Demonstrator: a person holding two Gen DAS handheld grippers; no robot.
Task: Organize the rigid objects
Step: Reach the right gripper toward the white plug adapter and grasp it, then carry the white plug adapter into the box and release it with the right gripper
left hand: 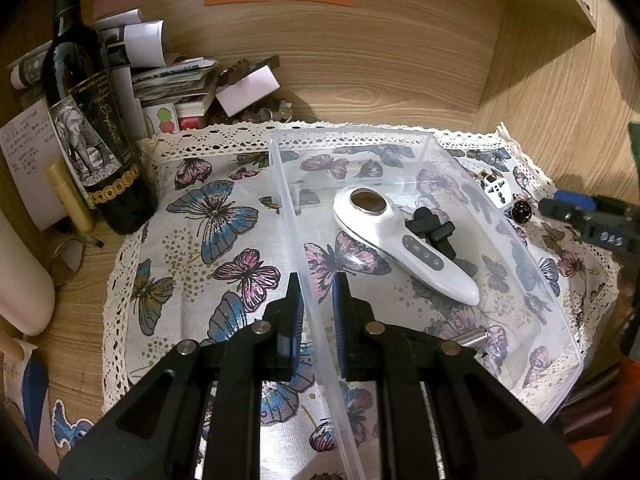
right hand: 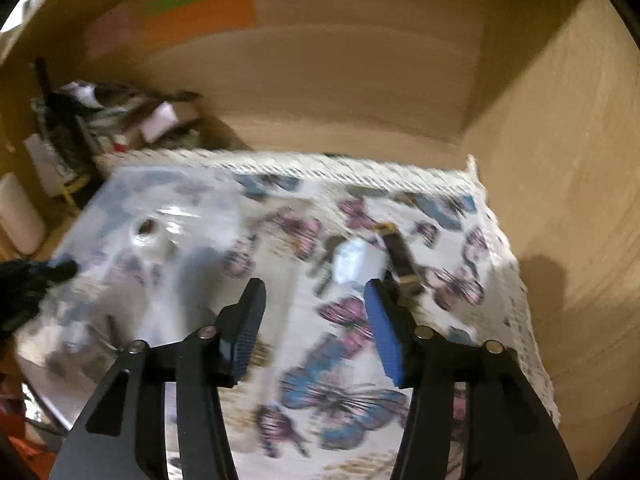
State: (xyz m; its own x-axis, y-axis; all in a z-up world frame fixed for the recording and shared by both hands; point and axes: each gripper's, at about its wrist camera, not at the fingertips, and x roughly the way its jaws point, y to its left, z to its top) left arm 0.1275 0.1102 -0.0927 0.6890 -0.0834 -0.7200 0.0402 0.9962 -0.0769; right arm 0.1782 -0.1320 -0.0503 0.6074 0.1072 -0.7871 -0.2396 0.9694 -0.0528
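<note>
Your left gripper (left hand: 316, 304) is clamped on the clear bin (left hand: 560, 344) wall. Your right gripper (right hand: 316, 312) is wide open and empty; the white plug adapter (right hand: 356, 262) lies just ahead between its fingers. Probably light, hard, slick: pinch its flat sides.

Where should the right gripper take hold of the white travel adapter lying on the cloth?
Probably across the white travel adapter's two flat side faces, coming from above; it lies outside the clear bin, with the right gripper open above the cloth.
</note>
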